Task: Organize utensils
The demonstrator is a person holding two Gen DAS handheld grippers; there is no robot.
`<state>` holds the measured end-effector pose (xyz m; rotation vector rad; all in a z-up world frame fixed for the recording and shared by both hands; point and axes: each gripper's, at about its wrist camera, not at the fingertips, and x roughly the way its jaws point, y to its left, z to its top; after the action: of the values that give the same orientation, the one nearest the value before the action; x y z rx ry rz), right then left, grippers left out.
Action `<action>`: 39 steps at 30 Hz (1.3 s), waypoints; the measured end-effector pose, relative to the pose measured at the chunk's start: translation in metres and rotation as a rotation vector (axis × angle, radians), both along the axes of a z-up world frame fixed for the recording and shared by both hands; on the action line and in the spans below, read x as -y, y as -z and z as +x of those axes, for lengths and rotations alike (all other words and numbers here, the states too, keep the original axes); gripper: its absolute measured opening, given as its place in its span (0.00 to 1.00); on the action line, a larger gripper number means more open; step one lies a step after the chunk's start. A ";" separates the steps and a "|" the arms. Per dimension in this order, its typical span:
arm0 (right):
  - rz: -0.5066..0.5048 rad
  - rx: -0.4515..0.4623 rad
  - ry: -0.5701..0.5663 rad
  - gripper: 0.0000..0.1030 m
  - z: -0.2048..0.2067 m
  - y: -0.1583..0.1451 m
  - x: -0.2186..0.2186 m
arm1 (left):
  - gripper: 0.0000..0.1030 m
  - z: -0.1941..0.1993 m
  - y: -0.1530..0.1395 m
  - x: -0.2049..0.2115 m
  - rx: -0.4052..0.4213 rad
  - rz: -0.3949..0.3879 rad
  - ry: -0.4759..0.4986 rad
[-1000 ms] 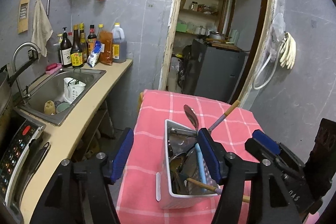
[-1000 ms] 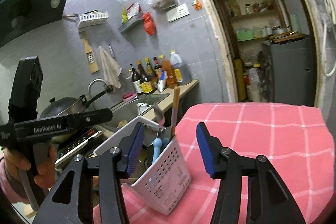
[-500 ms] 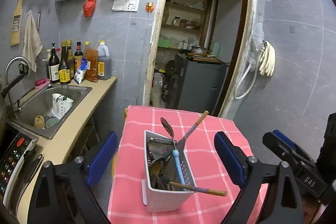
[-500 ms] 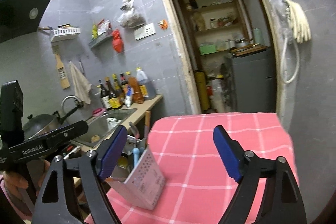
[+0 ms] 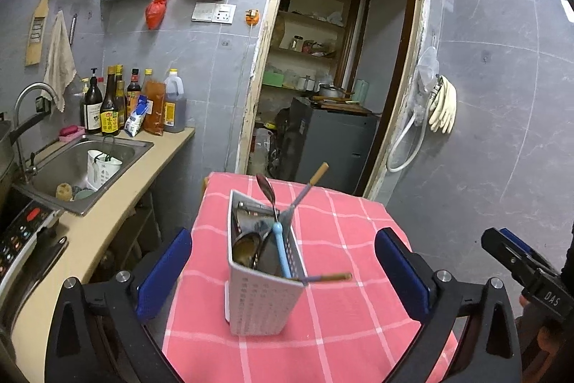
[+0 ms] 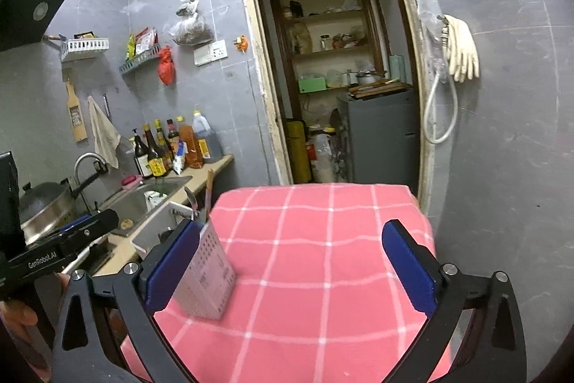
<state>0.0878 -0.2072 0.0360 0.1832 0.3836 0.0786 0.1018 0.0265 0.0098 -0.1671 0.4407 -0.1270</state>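
A white perforated utensil holder (image 5: 262, 289) stands on the red checked tablecloth (image 5: 344, 239). It holds a metal spoon (image 5: 266, 186), a blue-handled utensil (image 5: 280, 250), wood-handled utensils and several others. My left gripper (image 5: 283, 271) is wide open, back from the holder, with its jaws either side of it. My right gripper (image 6: 287, 264) is wide open and empty over the cloth (image 6: 315, 239); the holder (image 6: 206, 275) stands at its left finger. The left gripper's body (image 6: 53, 250) shows at the left there.
A counter with a steel sink (image 5: 79, 167), sauce bottles (image 5: 118, 106) and a stove panel (image 5: 21, 232) runs along the left. A doorway (image 5: 323, 96) with a grey cabinet lies behind the table. The right gripper's body (image 5: 527, 271) sits at the right edge.
Both grippers have pulled back and up from the holder, and their jaws have opened from narrow to wide. The holder stays on the cloth.
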 end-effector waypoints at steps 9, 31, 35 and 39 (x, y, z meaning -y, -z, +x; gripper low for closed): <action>0.005 -0.050 0.021 0.97 -0.026 0.013 0.022 | 0.99 -0.025 0.011 0.014 -0.031 0.026 -0.020; -0.064 -0.043 0.025 0.97 -0.081 0.025 0.017 | 1.00 -0.075 0.020 0.020 -0.032 0.045 -0.062; -0.064 -0.052 0.031 0.97 -0.085 0.026 0.017 | 1.00 -0.080 0.021 0.022 -0.034 0.053 -0.056; -0.064 -0.051 0.031 0.97 -0.086 0.026 0.018 | 0.99 -0.085 0.022 0.025 -0.034 0.063 -0.045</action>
<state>0.0022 -0.2252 0.0101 0.1283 0.4337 0.0309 0.0168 0.0011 -0.0121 -0.1175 0.4738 -0.0662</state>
